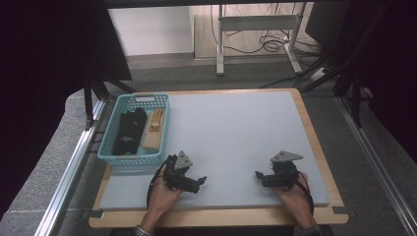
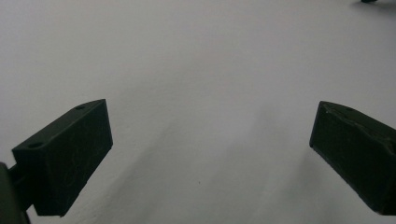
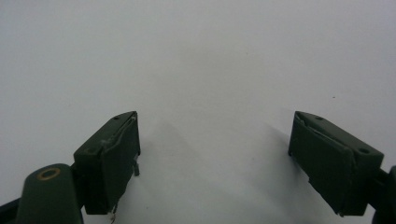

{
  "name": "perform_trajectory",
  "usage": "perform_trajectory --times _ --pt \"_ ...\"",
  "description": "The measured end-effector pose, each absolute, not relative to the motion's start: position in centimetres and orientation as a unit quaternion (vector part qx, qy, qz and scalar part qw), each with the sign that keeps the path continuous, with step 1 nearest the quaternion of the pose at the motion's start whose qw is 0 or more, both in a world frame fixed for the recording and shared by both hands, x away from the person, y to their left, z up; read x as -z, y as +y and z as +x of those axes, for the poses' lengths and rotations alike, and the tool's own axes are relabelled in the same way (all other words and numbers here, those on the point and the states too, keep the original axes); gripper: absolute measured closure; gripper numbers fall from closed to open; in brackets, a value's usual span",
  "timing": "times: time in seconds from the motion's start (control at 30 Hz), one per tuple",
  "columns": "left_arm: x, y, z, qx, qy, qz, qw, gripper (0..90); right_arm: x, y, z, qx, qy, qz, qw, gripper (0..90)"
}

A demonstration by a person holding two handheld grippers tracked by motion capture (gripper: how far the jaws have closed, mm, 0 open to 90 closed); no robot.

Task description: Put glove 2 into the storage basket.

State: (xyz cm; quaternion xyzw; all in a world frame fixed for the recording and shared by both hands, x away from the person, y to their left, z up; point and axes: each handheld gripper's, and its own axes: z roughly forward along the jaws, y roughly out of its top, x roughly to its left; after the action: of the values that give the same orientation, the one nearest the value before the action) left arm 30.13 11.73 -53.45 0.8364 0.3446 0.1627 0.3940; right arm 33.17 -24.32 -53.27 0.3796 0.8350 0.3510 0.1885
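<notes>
A pale grey foam mat (image 1: 236, 132) covered a wood-edged table (image 1: 314, 216); beyond lay grey floor w/ cables and a white desk frame (image 1: 255, 29). A teal plastic basket (image 1: 110, 147) sat at the mat's left edge, holding a black fabric bundle (image 1: 129, 130) beside a tan wooden piece (image 1: 153, 130). The left gripper (image 1: 201, 182) and right gripper (image 1: 257, 176) rested near the front, well apart, each w/ 2 jaws spread wide, gripping nothing.

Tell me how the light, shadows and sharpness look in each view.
High view: the grey mat is evenly lit and glare-free, the surroundings dark, the turquoise basket a bit soft. Left gripper view: the open left gripper casts faint, diffuse shadows on the mat, and the image is dim and grainy. Right gripper view: brighter, with soft shadows beside the jaws of the open right gripper.
</notes>
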Motion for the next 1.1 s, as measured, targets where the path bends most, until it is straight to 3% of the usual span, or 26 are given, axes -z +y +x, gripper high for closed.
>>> perform_trajectory --times 0.9,1.1 --pt "54.6 10.7 30.3 -0.174 0.343 0.855 0.348 0.0 53.3 -24.3 33.2 -0.351 0.835 0.38 0.189 16.1" --pt "54.7 11.0 30.7 -0.143 0.356 0.855 0.349 0.7 53.3 -24.3 33.2 -0.351 0.835 0.38 0.189 16.0"
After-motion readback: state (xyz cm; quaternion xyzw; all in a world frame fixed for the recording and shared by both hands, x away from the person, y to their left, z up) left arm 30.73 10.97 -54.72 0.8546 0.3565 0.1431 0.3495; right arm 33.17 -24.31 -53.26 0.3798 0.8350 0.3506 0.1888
